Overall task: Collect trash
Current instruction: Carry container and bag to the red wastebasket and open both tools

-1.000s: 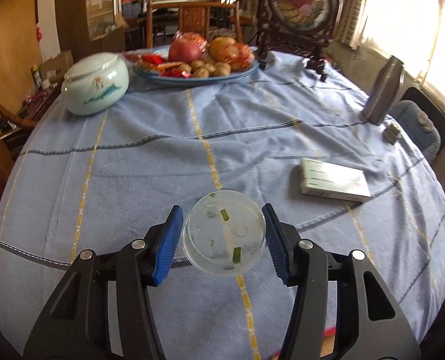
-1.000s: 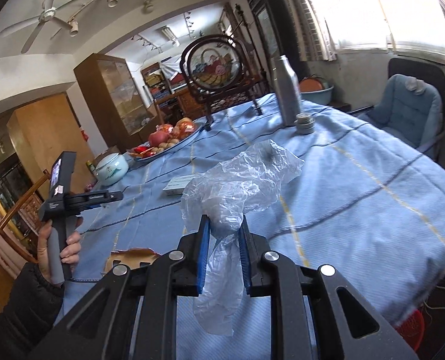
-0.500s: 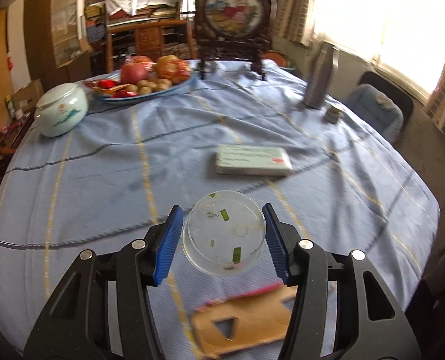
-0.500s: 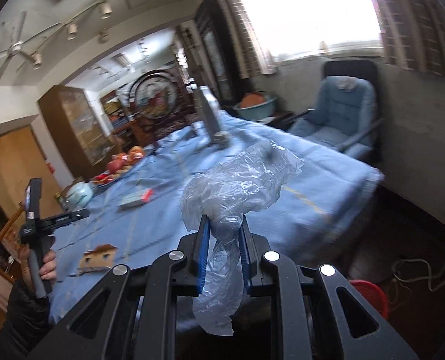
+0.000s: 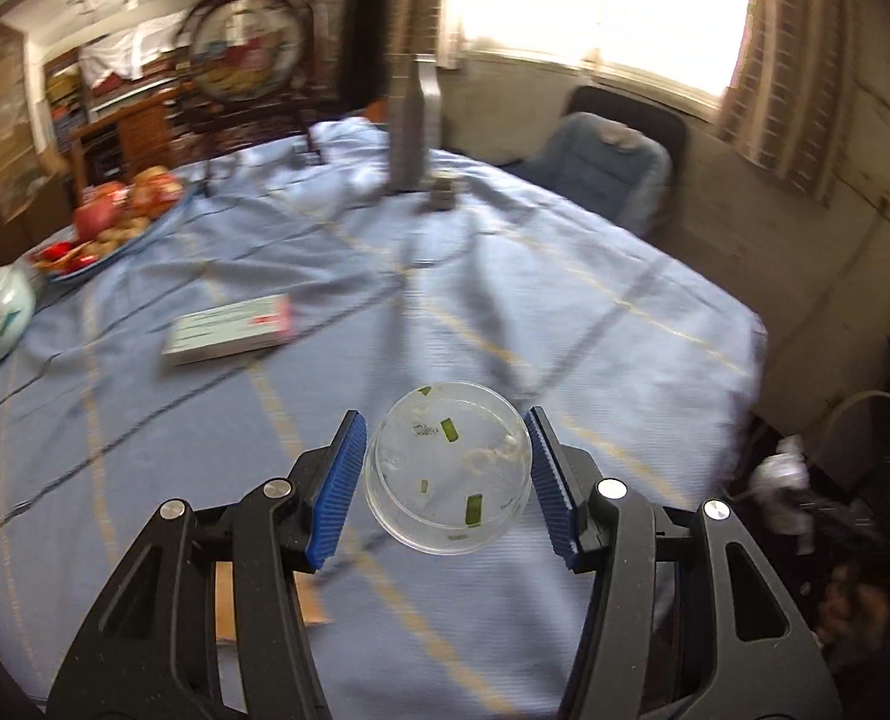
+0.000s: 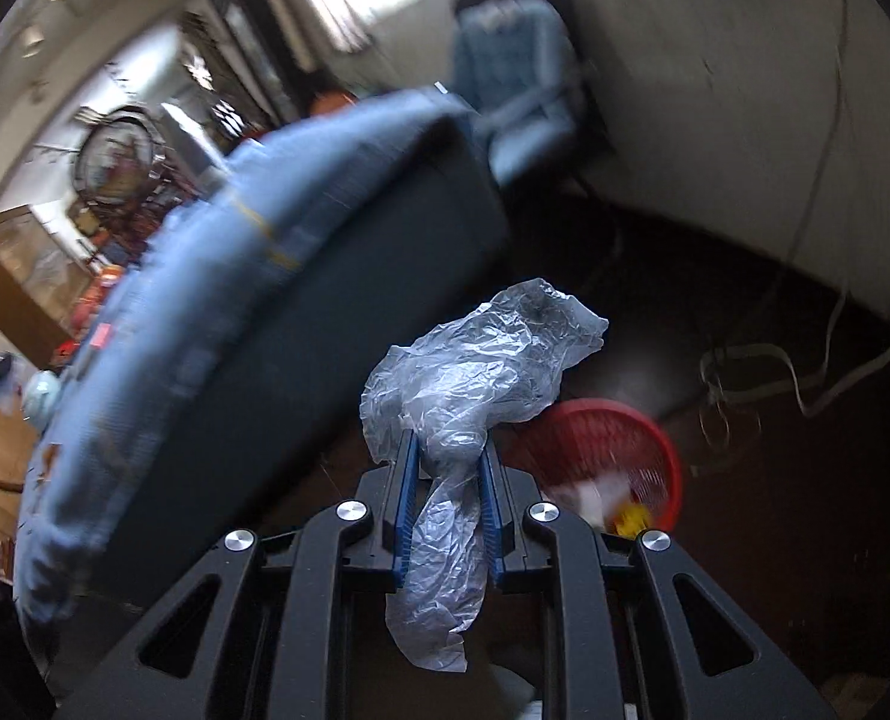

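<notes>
Round worktop under a pale blue cloth with yellow and dark stripes (image 5: 505, 276): ahead of the left gripper (image 5: 448, 471), up and left of the right gripper (image 6: 445, 498).

Red mesh plastic waste basket (image 6: 643, 438) on the dark floor, just right of and beyond the right gripper. It holds white and yellow scraps, blurred; likely the drop point for both loads.

Crumpled clear plastic bag (image 6: 475, 372): pinched at its neck between the blue pads, the bulk billowing forward of the tips, a tail hanging back. Right gripper is clamped on it; the narrow pinch suits thin film.

Round clear plastic lid or shallow dish (image 5: 448, 468), flecked with green scraps: sits between the left gripper's pads, held across its width. Pads look at or barely off its rim, yet it hangs clear of the cloth, so I judge it gripped.

White flat carton with a red end (image 5: 228, 327): on the cloth, ahead-left of the left gripper, well apart.
</notes>
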A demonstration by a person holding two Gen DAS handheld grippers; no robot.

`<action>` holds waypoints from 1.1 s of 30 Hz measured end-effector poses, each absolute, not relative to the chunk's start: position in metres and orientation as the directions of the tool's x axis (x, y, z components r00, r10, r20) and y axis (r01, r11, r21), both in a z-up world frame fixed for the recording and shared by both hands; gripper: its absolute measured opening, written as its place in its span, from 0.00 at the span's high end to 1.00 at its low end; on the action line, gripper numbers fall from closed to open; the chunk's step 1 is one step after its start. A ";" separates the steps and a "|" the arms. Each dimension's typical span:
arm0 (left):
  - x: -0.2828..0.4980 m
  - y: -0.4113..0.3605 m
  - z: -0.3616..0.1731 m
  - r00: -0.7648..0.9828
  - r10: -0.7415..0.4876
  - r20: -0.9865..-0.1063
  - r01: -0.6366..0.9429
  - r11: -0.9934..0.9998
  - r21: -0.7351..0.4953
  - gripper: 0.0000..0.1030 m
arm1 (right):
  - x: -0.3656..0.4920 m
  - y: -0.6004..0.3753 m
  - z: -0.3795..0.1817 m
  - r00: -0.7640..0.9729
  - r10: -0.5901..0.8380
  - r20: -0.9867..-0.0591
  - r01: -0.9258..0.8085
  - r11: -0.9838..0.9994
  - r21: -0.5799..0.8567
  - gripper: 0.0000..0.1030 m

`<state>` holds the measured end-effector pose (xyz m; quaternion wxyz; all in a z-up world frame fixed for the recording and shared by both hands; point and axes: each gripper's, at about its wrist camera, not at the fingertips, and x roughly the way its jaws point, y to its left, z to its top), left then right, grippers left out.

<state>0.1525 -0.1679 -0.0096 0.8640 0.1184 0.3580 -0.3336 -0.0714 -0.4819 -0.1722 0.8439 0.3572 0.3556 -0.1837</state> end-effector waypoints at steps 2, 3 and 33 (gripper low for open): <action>0.140 -0.189 -0.013 0.486 -0.520 -0.702 0.696 0.717 -0.049 0.48 | -0.068 -0.492 -0.201 0.641 -0.036 -0.766 0.595 0.654 0.467 0.80; 0.134 -0.196 -0.014 0.475 -0.529 -0.703 0.707 0.705 -0.053 0.48 | -0.067 -0.496 -0.211 0.629 -0.028 -0.777 0.605 0.645 0.467 0.80; 0.001 -0.419 -0.135 0.138 -0.506 -0.852 0.930 0.362 -0.064 0.48 | -0.141 -0.577 -0.228 0.628 -0.339 -0.700 0.767 0.418 0.486 0.36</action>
